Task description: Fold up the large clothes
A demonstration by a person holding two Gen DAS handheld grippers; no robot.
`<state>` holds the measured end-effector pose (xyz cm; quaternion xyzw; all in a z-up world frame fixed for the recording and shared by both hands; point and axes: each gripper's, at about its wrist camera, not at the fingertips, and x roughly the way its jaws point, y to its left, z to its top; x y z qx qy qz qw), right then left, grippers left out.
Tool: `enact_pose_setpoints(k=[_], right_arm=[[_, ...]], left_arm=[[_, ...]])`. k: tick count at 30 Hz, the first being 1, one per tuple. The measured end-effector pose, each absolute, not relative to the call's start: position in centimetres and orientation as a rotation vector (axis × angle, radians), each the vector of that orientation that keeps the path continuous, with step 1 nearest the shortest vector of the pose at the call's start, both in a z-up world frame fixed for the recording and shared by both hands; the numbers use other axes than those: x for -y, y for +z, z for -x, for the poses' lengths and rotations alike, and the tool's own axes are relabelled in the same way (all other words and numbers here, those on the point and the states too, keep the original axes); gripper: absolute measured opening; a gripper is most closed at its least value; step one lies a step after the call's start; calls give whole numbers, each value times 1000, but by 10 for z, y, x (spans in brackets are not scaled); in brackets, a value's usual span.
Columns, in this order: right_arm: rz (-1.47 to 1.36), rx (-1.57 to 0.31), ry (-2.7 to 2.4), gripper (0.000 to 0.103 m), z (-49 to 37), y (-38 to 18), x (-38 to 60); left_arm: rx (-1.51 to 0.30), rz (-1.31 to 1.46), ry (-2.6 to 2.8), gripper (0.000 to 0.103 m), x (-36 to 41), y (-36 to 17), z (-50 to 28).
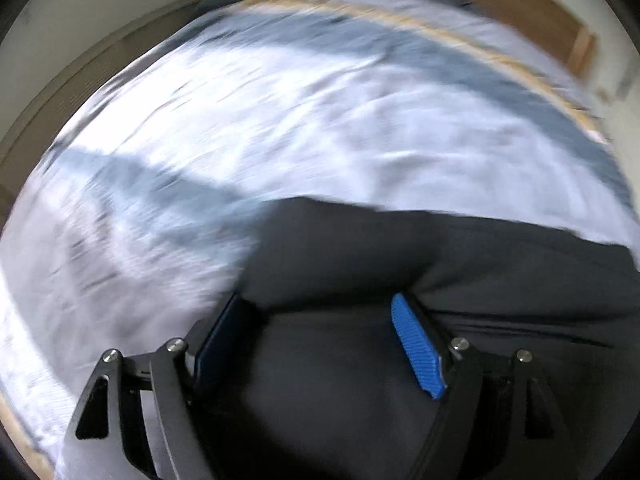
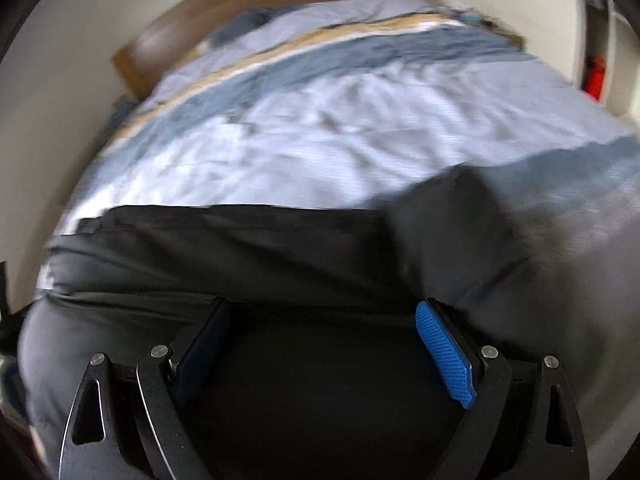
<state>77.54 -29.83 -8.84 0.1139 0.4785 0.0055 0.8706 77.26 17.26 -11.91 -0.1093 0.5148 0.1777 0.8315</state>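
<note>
A large dark garment (image 1: 440,248) lies crumpled on a bed and fills the lower part of both views. In the left wrist view my left gripper (image 1: 316,300) hovers over its left edge, jaws wide apart, blue pads (image 1: 416,352) bare and nothing pinched. The right wrist view shows the same dark garment (image 2: 240,248) with a folded hump at its right. My right gripper (image 2: 322,304) hangs above it, open, with only the cloth below showing between the fingers. Both pictures are blurred by motion.
The bed is covered by a light blue and white duvet (image 2: 360,132) with a darker blue and tan band (image 1: 460,60). A wooden headboard (image 2: 240,12) and pale walls stand beyond it. A red object (image 2: 595,76) sits at the far right by white cupboards.
</note>
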Motion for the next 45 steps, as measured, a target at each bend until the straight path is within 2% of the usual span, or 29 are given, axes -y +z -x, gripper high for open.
enact_pose_setpoints(k=[2, 6, 12, 15, 20, 30, 35, 40, 45], right_arm=[[-207, -1008, -46, 91, -770, -84, 307], [-183, -895, 8, 91, -745, -44, 297], [-163, -798, 245, 92, -714, -1, 216], [-140, -794, 317, 94, -707, -4, 179], [-78, -836, 351, 96, -707, -39, 149], [-147, -921, 167, 97, -696, -70, 245], [-155, -896, 96, 96, -679, -53, 258], [-120, -796, 273, 96, -642, -25, 209], [-60, -776, 372, 97, -625, -30, 170]], left_arm=[[-1080, 251, 426, 76, -195, -110, -757], [-950, 291, 344, 75, -199, -67, -711], [-872, 234, 143, 75, -130, -33, -676], [-892, 241, 66, 75, -100, -44, -676], [-902, 163, 70, 77, -71, -76, -674], [-917, 157, 179, 77, -89, -91, -642], [-857, 136, 153, 76, -80, -72, -608], [-838, 120, 100, 76, -60, -63, -583], [-823, 89, 75, 77, -44, -69, -573]])
